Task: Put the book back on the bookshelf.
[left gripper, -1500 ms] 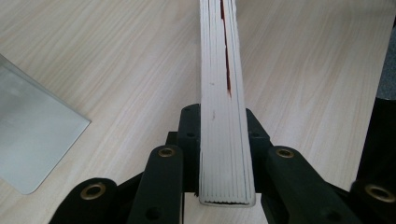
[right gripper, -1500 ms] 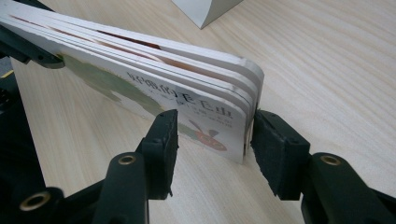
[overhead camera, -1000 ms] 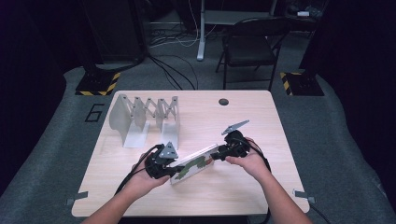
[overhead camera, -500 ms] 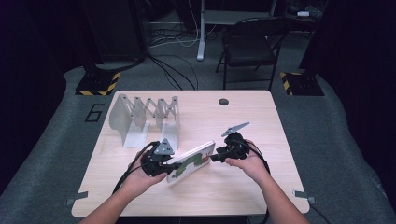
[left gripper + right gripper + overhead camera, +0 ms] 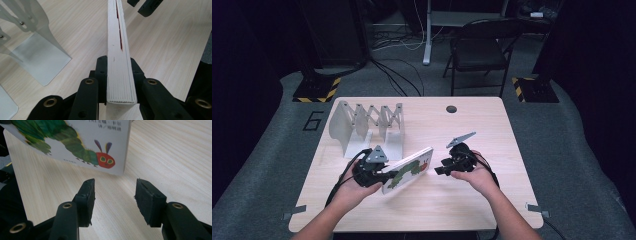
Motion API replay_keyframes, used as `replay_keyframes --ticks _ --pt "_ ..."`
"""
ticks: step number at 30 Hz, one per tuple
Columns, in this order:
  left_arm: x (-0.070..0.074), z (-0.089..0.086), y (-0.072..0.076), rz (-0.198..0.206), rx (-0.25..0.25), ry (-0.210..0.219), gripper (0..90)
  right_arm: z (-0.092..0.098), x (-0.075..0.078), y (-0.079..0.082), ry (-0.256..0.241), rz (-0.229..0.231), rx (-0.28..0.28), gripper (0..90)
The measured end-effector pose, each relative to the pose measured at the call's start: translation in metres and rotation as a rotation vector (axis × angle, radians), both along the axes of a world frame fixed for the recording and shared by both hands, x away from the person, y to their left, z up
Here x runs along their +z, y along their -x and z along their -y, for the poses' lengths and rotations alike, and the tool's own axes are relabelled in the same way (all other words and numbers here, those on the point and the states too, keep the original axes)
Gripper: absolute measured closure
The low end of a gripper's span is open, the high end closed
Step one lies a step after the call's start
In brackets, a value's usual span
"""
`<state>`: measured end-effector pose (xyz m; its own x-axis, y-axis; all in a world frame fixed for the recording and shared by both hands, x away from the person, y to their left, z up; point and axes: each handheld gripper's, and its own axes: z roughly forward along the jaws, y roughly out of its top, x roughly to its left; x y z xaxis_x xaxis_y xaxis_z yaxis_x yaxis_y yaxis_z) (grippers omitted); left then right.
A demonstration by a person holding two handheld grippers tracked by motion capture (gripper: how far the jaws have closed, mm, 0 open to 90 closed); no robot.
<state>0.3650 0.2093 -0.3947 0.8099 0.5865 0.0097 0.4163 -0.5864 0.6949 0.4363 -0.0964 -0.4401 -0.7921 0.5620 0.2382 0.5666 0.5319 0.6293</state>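
My left gripper (image 5: pixel 384 176) pinched the picture book (image 5: pixel 408 169) at one end, jaws pressed on both covers; in the left gripper view the book's page edge (image 5: pixel 120 50) ran straight away from me between the jaws. The book stood tilted on its long edge near the middle of the tabletop (image 5: pixel 472 200), caterpillar cover facing my side. My right gripper (image 5: pixel 441 167) sat just beside the book's far end, jaws spread and apart from it; in the right gripper view the cover's corner (image 5: pixel 107 157) hung just ahead of the open gap, above the wood. A grey accordion book rack (image 5: pixel 367 125) stood behind my left hand (image 5: pixel 354 187), near the book but not touching it.
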Motion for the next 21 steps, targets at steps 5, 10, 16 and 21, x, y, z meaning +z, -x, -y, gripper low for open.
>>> replay_keyframes --ticks 5,10,16,21 --pt "0.007 -0.011 0.001 0.011 0.032 0.004 75.2 -0.004 -0.001 0.002 0.006 -0.009 -0.011 49.9" --pt "0.011 -0.025 0.001 0.004 0.059 0.012 75.3 -0.005 -0.003 0.001 0.007 -0.002 0.008 50.0" --pt "0.016 -0.045 0.004 0.015 0.107 0.003 75.2 -0.003 -0.004 0.002 -0.003 -0.003 0.007 50.0" --pt "0.020 -0.059 0.005 0.027 0.154 0.021 75.3 -0.004 -0.003 0.004 -0.013 0.000 -0.001 50.0"
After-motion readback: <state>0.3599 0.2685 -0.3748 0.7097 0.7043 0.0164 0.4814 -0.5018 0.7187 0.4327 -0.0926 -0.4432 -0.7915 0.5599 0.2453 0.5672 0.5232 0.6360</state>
